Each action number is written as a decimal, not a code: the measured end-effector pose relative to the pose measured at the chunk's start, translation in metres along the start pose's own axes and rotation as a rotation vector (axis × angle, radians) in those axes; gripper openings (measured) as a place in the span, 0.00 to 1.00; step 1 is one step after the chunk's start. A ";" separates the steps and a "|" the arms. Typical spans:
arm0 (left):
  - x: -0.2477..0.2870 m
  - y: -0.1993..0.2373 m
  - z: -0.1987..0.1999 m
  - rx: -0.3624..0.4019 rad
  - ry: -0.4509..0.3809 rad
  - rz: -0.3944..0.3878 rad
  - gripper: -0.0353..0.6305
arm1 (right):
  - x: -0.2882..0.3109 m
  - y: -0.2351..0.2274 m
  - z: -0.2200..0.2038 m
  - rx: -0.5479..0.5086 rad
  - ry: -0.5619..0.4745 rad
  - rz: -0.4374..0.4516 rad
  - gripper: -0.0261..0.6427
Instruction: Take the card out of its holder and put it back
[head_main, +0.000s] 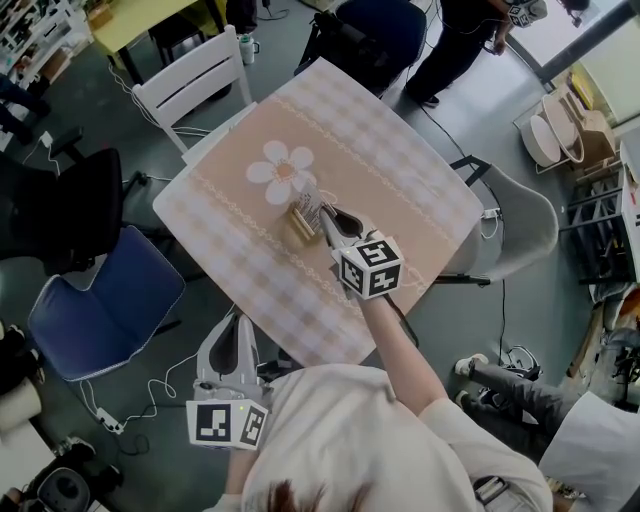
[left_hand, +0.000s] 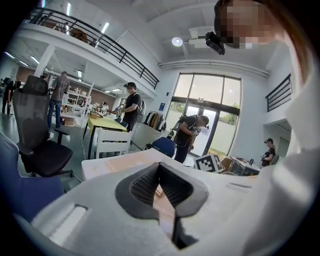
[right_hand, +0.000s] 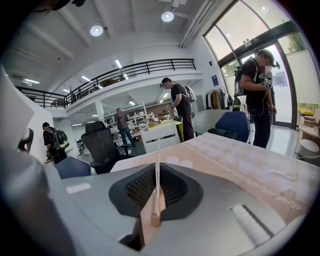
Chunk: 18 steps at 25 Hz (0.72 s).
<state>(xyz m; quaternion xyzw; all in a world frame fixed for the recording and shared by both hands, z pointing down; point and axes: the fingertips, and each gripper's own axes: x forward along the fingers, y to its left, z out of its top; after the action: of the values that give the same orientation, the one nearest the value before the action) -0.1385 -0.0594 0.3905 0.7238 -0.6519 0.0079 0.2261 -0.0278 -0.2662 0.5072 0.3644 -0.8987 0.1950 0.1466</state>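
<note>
A small wooden card holder (head_main: 298, 224) stands near the middle of the checked table (head_main: 400, 170), just below a white flower print. A thin white card (head_main: 311, 204) stands upright in it. My right gripper (head_main: 323, 217) reaches in from the near side and is shut on the card. In the right gripper view the card (right_hand: 158, 165) shows edge-on between the ribbed pads, with the holder (right_hand: 151, 222) under it and my right gripper (right_hand: 158, 172) closed around it. My left gripper (head_main: 236, 320) hangs off the table's near edge, shut and empty; in its own view my left gripper (left_hand: 159, 168) has its tips touching.
A white chair (head_main: 195, 72) stands at the table's far left, a blue chair (head_main: 105, 300) and a black office chair (head_main: 60, 210) at the left, a grey chair (head_main: 520, 225) at the right. People stand beyond the far edge. Cables (head_main: 150, 395) lie on the floor.
</note>
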 end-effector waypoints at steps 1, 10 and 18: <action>0.000 0.000 0.000 0.000 -0.002 0.000 0.05 | -0.001 0.000 0.002 -0.001 -0.006 0.000 0.06; -0.008 -0.005 0.002 0.007 -0.019 -0.003 0.05 | -0.015 0.001 0.025 -0.003 -0.068 -0.010 0.06; -0.016 -0.013 0.004 0.022 -0.039 -0.019 0.05 | -0.046 0.009 0.061 -0.001 -0.172 -0.005 0.06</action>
<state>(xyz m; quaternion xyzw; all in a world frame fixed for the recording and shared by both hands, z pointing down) -0.1294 -0.0447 0.3780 0.7325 -0.6491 -0.0010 0.2053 -0.0097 -0.2611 0.4329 0.3819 -0.9072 0.1623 0.0696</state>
